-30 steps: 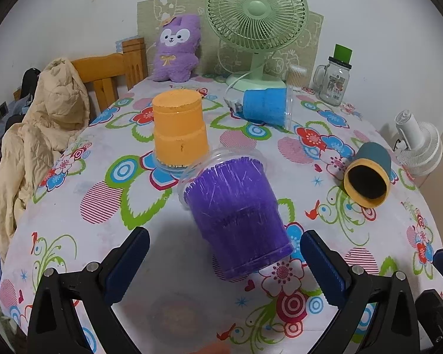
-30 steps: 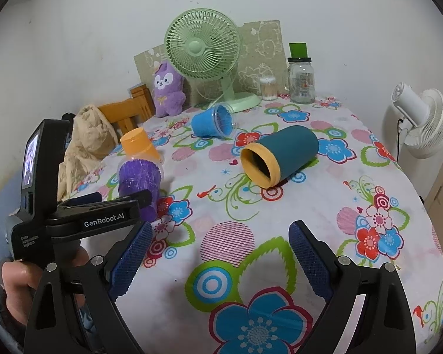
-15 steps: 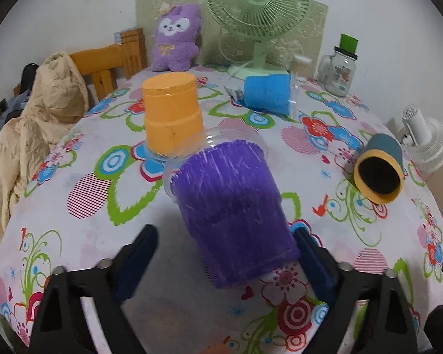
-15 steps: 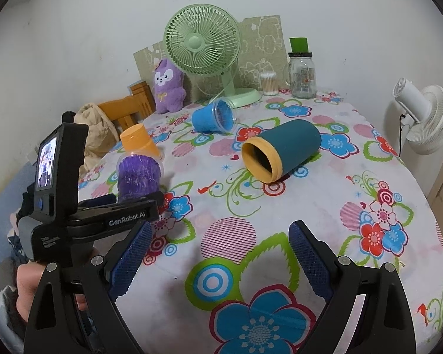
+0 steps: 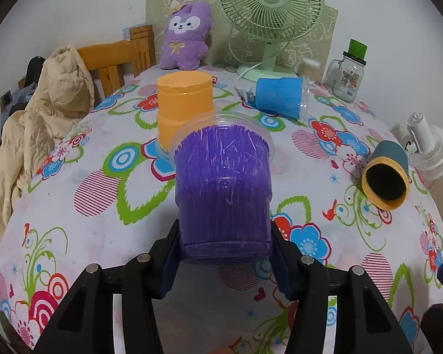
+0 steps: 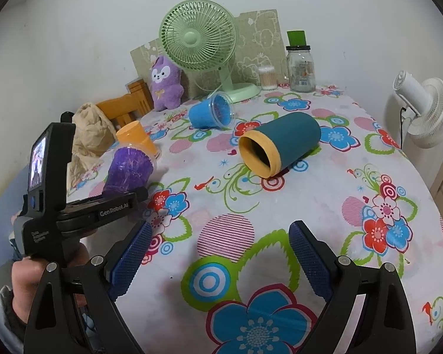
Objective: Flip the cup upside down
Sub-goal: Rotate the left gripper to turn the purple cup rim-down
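Observation:
My left gripper [image 5: 224,253] is shut on the base of the purple cup [image 5: 223,185], which tilts with its clear rim pointing away from me, lifted off the flowered table [image 5: 82,206]. The right wrist view shows the same purple cup [image 6: 128,171] held by the left gripper [image 6: 124,196] at the left. My right gripper [image 6: 218,256] is open and empty above the table's near edge. An orange cup [image 5: 184,109] stands upside down behind the purple one. A blue cup [image 5: 280,97] and a teal cup with a yellow rim [image 5: 387,174] lie on their sides.
A green desk fan [image 5: 270,8], a purple plush toy [image 5: 186,35], a glass jar with a green lid [image 5: 350,73] and a cotton-swab pot [image 6: 265,78] line the back. A wooden chair with a beige jacket [image 5: 41,124] is left; a white fan [image 6: 425,109] right.
My left gripper has moved forward around the purple cup, closed on its base and lifted it. The right gripper has stayed open and almost still.

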`<state>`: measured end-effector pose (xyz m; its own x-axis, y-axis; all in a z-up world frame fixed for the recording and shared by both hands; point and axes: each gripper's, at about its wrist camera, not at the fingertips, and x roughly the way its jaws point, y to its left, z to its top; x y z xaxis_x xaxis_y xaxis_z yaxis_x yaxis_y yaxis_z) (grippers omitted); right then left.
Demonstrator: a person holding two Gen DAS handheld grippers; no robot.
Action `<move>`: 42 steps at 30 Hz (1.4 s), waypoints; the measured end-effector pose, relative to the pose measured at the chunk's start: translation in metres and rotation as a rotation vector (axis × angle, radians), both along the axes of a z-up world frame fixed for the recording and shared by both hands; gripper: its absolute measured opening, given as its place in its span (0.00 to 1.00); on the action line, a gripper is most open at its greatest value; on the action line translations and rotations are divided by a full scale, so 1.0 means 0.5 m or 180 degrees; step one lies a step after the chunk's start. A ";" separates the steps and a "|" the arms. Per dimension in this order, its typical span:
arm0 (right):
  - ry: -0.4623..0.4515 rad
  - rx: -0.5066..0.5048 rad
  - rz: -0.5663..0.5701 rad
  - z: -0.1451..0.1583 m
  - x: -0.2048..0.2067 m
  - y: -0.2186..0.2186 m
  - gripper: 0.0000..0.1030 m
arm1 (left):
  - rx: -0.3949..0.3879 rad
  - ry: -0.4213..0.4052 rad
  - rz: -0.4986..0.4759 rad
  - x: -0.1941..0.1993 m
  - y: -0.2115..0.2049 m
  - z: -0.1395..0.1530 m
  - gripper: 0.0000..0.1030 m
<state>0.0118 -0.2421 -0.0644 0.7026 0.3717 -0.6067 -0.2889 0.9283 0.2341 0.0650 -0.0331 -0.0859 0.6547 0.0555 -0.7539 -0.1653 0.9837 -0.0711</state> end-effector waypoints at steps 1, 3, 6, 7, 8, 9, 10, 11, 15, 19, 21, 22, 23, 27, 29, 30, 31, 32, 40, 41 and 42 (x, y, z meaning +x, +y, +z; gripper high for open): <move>-0.0001 0.0003 0.0002 0.000 0.000 0.000 0.92 | 0.0021 0.0019 -0.0025 -0.001 -0.002 0.003 0.54; -0.0001 0.0005 0.0007 0.000 0.000 0.000 0.92 | 0.0066 0.0110 -0.0139 -0.002 -0.011 0.009 0.54; 0.0003 -0.0002 0.0005 -0.001 0.000 -0.001 0.92 | 0.0144 0.0183 -0.0367 -0.011 -0.024 0.022 0.54; 0.0004 0.0004 0.0004 -0.001 0.000 -0.002 0.92 | 0.0180 0.0188 -0.0419 -0.016 -0.027 0.028 0.54; 0.0007 0.0012 -0.0001 -0.001 0.000 -0.003 0.92 | 0.0225 0.0183 -0.0473 -0.023 -0.028 0.037 0.54; 0.0007 0.0014 -0.0005 -0.002 0.000 -0.004 0.92 | 0.0252 0.0181 -0.0509 -0.027 -0.028 0.044 0.54; 0.0006 0.0018 -0.0011 -0.001 0.000 -0.005 0.92 | 0.0281 0.0183 -0.0544 -0.032 -0.028 0.051 0.54; 0.0008 0.0024 -0.0013 -0.001 0.001 -0.005 0.92 | 0.0306 0.0185 -0.0567 -0.036 -0.027 0.059 0.54; 0.0022 0.0017 0.0008 -0.003 0.001 -0.002 0.92 | 0.0376 0.0242 -0.0684 -0.049 -0.024 0.087 0.54; 0.0053 0.0027 0.0040 -0.009 0.006 0.006 0.92 | 0.0480 0.0304 -0.0803 -0.055 -0.019 0.106 0.54; 0.0066 0.0022 0.0064 -0.011 0.006 0.013 0.92 | 0.0527 0.0339 -0.0856 -0.054 -0.017 0.112 0.54; 0.0064 0.0017 0.0080 -0.011 0.006 0.017 0.92 | 0.0548 0.0373 -0.0880 -0.053 -0.016 0.114 0.54; 0.0058 0.0013 0.0098 -0.011 0.005 0.020 0.92 | 0.0565 0.0427 -0.0918 -0.051 -0.015 0.115 0.54; 0.0051 0.0014 0.0137 -0.010 0.006 0.027 0.92 | 0.0604 0.0624 -0.1107 -0.045 -0.017 0.114 0.54; 0.0073 0.0017 0.0132 -0.014 0.009 0.027 0.92 | 0.0653 0.0703 -0.1195 -0.043 -0.023 0.109 0.54; 0.0088 0.0016 0.0129 -0.016 0.011 0.027 0.92 | 0.0696 0.0738 -0.1218 -0.043 -0.025 0.107 0.54; 0.0097 0.0015 0.0129 -0.018 0.012 0.027 0.92 | 0.0729 0.0759 -0.1234 -0.044 -0.026 0.106 0.54; 0.0105 0.0014 0.0130 -0.020 0.013 0.027 0.92 | 0.0749 0.0775 -0.1259 -0.044 -0.027 0.105 0.54; 0.0155 -0.0002 0.0147 -0.028 0.018 0.028 0.92 | 0.0689 0.0842 -0.1313 -0.043 -0.020 0.111 0.55; 0.0157 -0.0003 0.0148 -0.029 0.019 0.028 0.92 | 0.0689 0.0840 -0.1323 -0.044 -0.021 0.114 0.55; 0.0160 0.0006 0.0151 -0.030 0.020 0.028 0.92 | 0.0706 0.0825 -0.1328 -0.045 -0.022 0.116 0.55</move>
